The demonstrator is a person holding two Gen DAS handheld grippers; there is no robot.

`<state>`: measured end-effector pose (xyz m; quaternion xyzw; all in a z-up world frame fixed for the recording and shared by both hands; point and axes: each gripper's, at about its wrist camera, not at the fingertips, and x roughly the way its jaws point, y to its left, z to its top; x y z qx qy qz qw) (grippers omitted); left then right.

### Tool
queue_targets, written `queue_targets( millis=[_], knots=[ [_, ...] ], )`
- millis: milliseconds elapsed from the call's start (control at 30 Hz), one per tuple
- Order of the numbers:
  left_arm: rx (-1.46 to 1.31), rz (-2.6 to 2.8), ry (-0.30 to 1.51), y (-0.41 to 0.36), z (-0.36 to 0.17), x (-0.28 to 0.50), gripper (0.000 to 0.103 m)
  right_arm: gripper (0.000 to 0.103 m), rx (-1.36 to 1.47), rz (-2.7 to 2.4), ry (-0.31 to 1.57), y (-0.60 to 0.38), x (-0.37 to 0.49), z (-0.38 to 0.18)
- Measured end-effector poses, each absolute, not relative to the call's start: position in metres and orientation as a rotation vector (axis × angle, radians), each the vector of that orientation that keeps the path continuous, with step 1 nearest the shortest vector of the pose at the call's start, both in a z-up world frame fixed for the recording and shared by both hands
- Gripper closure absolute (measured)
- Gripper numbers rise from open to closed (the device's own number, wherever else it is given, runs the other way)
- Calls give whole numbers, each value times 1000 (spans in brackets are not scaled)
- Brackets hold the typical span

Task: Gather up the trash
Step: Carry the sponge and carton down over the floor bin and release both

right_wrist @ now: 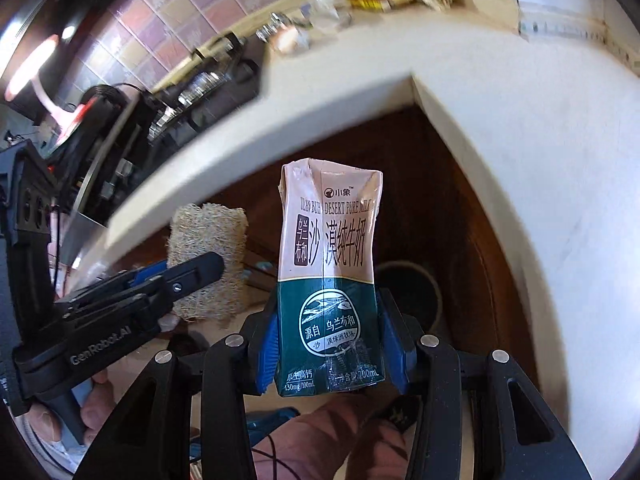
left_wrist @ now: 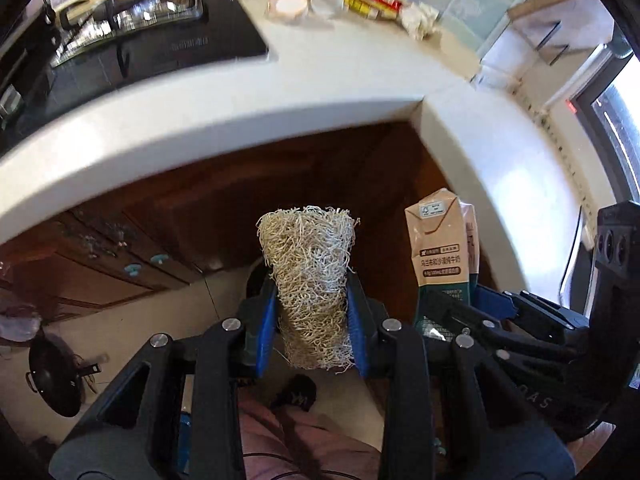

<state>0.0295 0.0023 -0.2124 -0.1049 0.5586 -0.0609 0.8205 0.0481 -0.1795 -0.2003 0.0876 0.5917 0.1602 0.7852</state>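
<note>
My left gripper [left_wrist: 312, 304] is shut on a tan loofah scrub pad [left_wrist: 308, 280], which stands up between the blue pads, held over the floor below the counter edge. The pad also shows in the right wrist view as the loofah pad [right_wrist: 206, 256] in the left gripper [right_wrist: 192, 276]. My right gripper [right_wrist: 328, 344] is shut on a beige and dark green milk carton [right_wrist: 328, 280], upright between its pads. In the left wrist view the milk carton [left_wrist: 440, 248] appears at the right, beside the loofah. A round dark bin [right_wrist: 416, 292] sits on the floor just behind the carton.
A white L-shaped countertop [left_wrist: 360, 92] wraps around above, with a black gas hob [left_wrist: 132, 40] at left. Loose wrappers, lids and crumpled paper [left_wrist: 418, 20] lie at the back by the tiled wall. Brown cabinet doors [left_wrist: 280, 184] are below. A person's trouser leg [left_wrist: 304, 440] is underneath.
</note>
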Motion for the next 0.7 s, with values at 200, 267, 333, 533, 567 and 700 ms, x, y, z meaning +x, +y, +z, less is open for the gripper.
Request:
queue_targets(
  millis=[200,267,333,533,567,700],
  knots=[
    [-189,-193,1261,2,-299,35,74,59,165,257,1377,-178,42,-302],
    [-188,-210,1280,1,-334,37,74,58,165,238,1400,-177,42,-338],
    [-191,-225,1297,0,-366,43,74,58,156,216,1413,-177,44,-370],
    [-161,-238,1324,-3,-459,64,73,58,123,159,1441,-182,56,-472],
    [-155,-237,1325,-2,-473,68,73,58,119,154,1445,-183,58,-484],
    [-168,-251,1351,3,-515,81,70,57,124,128,1465,-192,64,-531]
  ],
)
